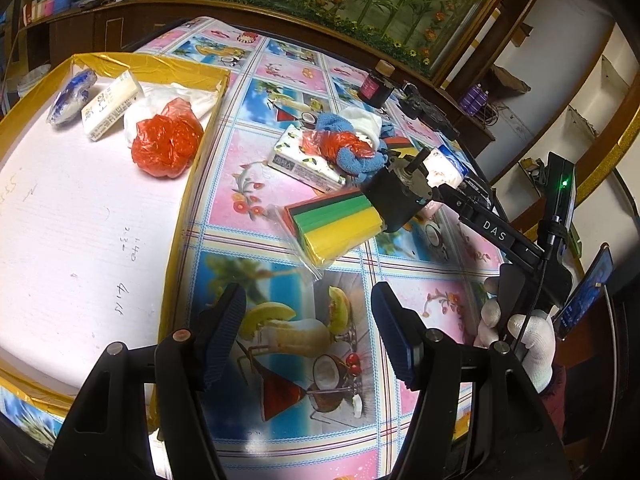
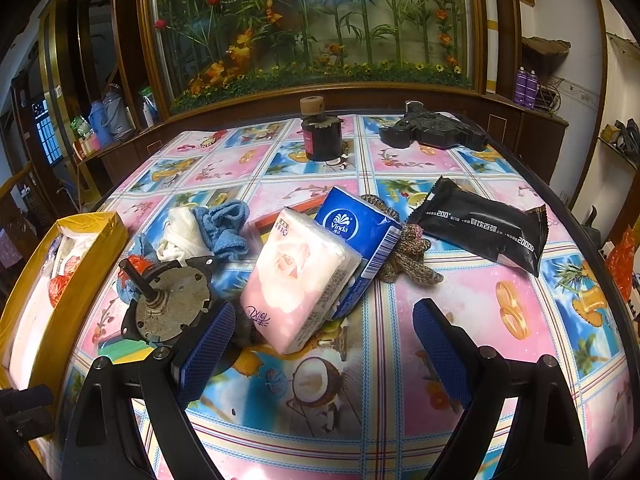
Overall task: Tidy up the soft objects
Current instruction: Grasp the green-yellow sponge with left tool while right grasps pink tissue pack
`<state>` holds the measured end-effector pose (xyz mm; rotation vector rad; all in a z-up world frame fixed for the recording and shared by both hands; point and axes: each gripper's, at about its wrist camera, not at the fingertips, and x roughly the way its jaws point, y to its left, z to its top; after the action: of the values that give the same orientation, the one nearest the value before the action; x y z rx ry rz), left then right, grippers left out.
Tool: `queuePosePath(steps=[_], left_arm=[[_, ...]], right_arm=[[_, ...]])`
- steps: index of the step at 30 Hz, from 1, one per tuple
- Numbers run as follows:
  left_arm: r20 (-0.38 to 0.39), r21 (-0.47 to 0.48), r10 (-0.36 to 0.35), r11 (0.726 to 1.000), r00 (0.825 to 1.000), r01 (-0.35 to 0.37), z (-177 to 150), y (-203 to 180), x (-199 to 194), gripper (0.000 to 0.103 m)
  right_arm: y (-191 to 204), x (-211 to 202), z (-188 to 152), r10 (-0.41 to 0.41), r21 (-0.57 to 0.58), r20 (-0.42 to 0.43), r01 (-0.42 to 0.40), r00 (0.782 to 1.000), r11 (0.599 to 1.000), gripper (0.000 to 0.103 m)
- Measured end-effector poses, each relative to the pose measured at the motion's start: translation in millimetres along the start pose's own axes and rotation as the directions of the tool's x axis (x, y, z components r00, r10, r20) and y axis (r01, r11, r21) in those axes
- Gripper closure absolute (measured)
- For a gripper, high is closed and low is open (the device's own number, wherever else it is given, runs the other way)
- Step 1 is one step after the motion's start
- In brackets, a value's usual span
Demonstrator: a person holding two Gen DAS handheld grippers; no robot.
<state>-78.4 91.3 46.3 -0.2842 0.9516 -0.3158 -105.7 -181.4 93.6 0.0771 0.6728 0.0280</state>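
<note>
Our left gripper (image 1: 308, 336) hangs over the tabletop (image 1: 240, 184) with its jaws apart and only the patterned cloth between them. Just ahead of them lies a clear packet of coloured foam sheets (image 1: 336, 226), green and yellow uppermost, and a small grey motor (image 1: 400, 194) rests on its far end.

Our right gripper (image 2: 324, 352) has its jaws spread wide, also holding nothing. Between and just beyond their tips stands a pink tissue pack (image 2: 300, 280), tilted and leaning against a blue tissue pack (image 2: 356, 236). Behind the blue one lies a brown knitted piece (image 2: 416, 252), and to its right a black wipes pouch (image 2: 484, 228) lies flat. To the left of the pink pack we see the motor, then a blue cloth (image 2: 224, 228) bunched up with a white cloth (image 2: 182, 234).

Further left, the gold-edged tray (image 1: 184, 200) already holds a red plastic bag (image 1: 166, 146), a white plastic bag (image 1: 188, 98), a cream tissue pack (image 1: 110, 106) and a blue-and-white bundle (image 1: 72, 98). A white-gloved hand (image 1: 520, 332) grips the right handle.
</note>
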Motion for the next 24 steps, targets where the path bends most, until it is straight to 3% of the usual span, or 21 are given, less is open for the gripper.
queuePosePath(steps=[24], left_arm=[[0.047, -0.029, 0.052, 0.998, 0.998, -0.051, 17.8, 20.9, -12.7, 0.039]], right_arm=[[2.5, 7.1, 1.6, -0.026, 0.001, -0.033, 0.026, 0.999, 1.0, 0.013]])
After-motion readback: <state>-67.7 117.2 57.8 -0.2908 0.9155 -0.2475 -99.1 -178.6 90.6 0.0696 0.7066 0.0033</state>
